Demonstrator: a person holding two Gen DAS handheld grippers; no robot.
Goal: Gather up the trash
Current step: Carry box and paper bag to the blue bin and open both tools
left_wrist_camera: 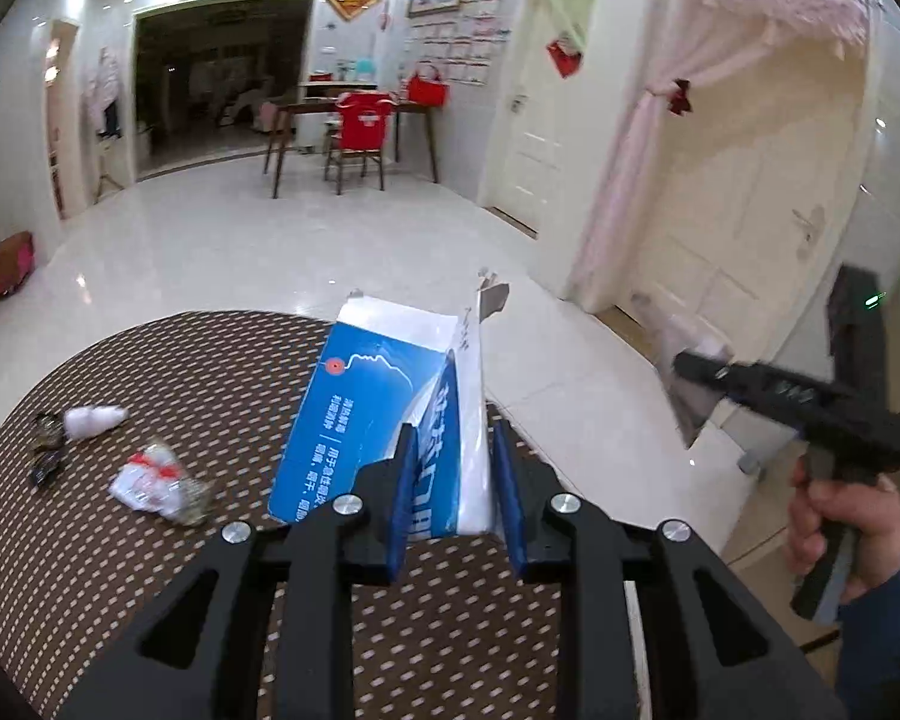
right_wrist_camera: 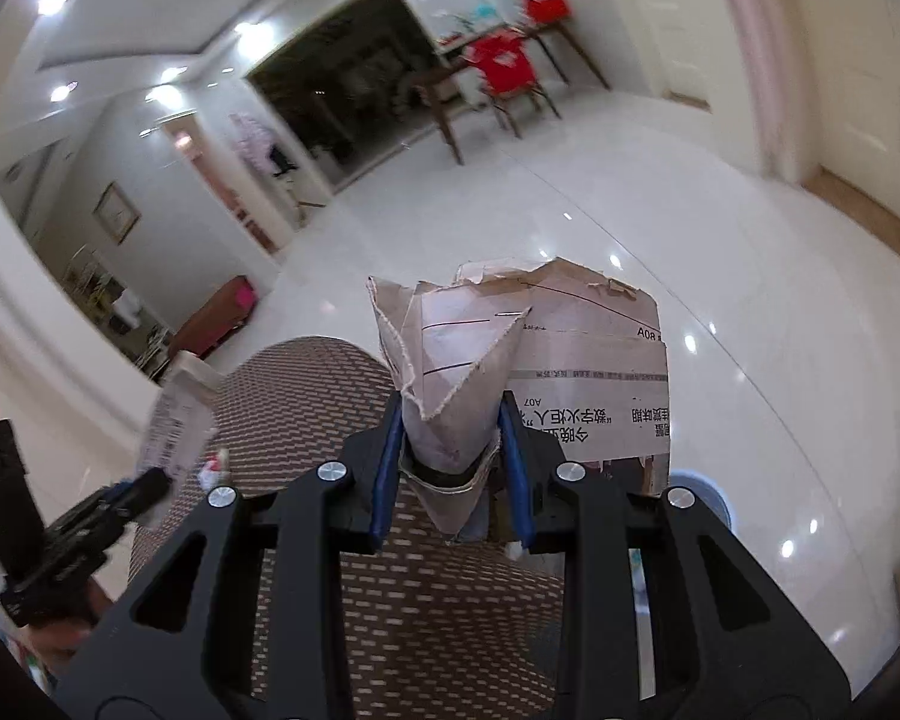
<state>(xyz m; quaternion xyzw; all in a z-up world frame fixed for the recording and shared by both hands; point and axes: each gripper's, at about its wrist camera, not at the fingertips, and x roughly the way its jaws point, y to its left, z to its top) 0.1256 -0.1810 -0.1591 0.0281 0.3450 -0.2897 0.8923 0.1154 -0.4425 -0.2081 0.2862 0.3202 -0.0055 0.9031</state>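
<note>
- The left gripper [left_wrist_camera: 450,480] has its blue fingers [left_wrist_camera: 405,492] clamped on a flattened blue and white carton [left_wrist_camera: 378,420], which stands up between them above the bench [left_wrist_camera: 120,570].
- The right gripper [right_wrist_camera: 450,468] has its blue fingers [right_wrist_camera: 385,480] clamped on a folded wad of torn newspaper [right_wrist_camera: 450,360], whose printed sheet spreads out to the right behind them.
- In the left wrist view the right gripper shows at the right edge, held by the person's hand [left_wrist_camera: 840,528], with a blurred pale sheet at its tip, out past the bench edge over the floor [left_wrist_camera: 270,252].
- In the right wrist view the left gripper shows at the lower left, blurred, with the carton rising from it.
- The bench is round, covered in a brown cloth with pale dashes.
- On its left part lie a crumpled white tissue [left_wrist_camera: 93,420], a crumpled white and red wrapper [left_wrist_camera: 156,480] and two small dark wrappers [left_wrist_camera: 47,450], all near one another and well apart from the left gripper.
- Beyond the bench are a glossy white tiled floor, a wooden table [left_wrist_camera: 354,114] with a red-covered chair [left_wrist_camera: 363,132] and a pink curtain [left_wrist_camera: 690,120] at a doorway.
</note>
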